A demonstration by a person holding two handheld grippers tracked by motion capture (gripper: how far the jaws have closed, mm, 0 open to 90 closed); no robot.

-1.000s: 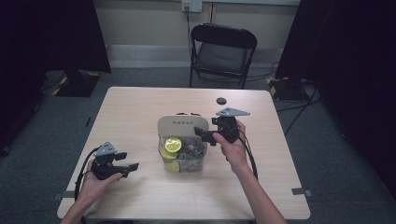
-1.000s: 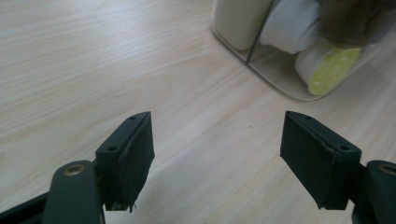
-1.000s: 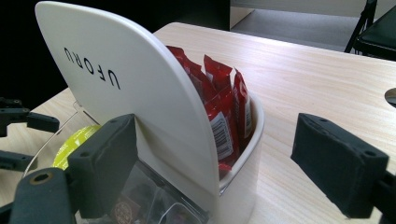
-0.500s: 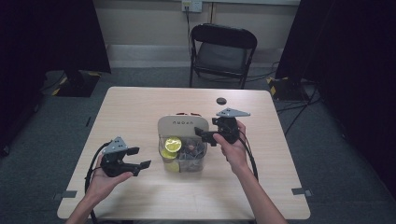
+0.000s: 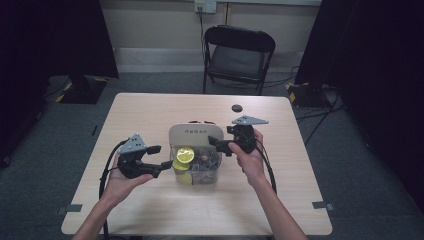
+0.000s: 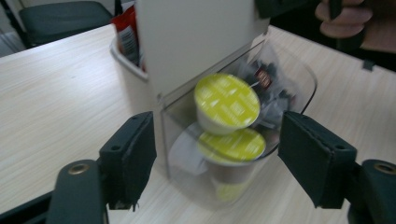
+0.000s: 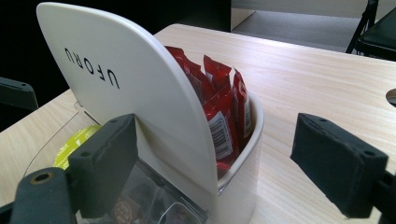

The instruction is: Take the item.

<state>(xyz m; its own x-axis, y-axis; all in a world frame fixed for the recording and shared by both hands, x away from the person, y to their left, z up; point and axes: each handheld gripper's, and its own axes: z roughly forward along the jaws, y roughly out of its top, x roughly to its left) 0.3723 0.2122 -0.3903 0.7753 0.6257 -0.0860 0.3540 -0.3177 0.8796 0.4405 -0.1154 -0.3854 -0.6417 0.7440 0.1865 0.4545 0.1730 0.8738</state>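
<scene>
A white organiser (image 5: 195,133) marked UFORU stands mid-table. Its clear front bin (image 6: 299,79) holds two yellow-lidded pods (image 6: 227,102) and dark packets (image 6: 266,88). Red sachets (image 7: 219,107) stand in the rear pocket. My left gripper (image 5: 159,161) hovers just left of the bin, and its jaws have just been closing; they stay open with nothing pressed between the pads. In the left gripper view the bin lies beyond the left gripper (image 6: 219,140). My right gripper (image 5: 218,146) is open at the organiser's right side; in its own view the right gripper (image 7: 219,149) straddles the white panel's edge without pinching it.
A small black round object (image 5: 236,107) lies on the far part of the wooden table (image 5: 150,110). A black folding chair (image 5: 239,55) stands behind the table. Dark curtains flank the room. Cables trail from both grippers toward the near edge.
The left hand has lifted off the table and travelled right toward the clear bin, its jaws a little narrower. The right hand and the organiser have stayed put.
</scene>
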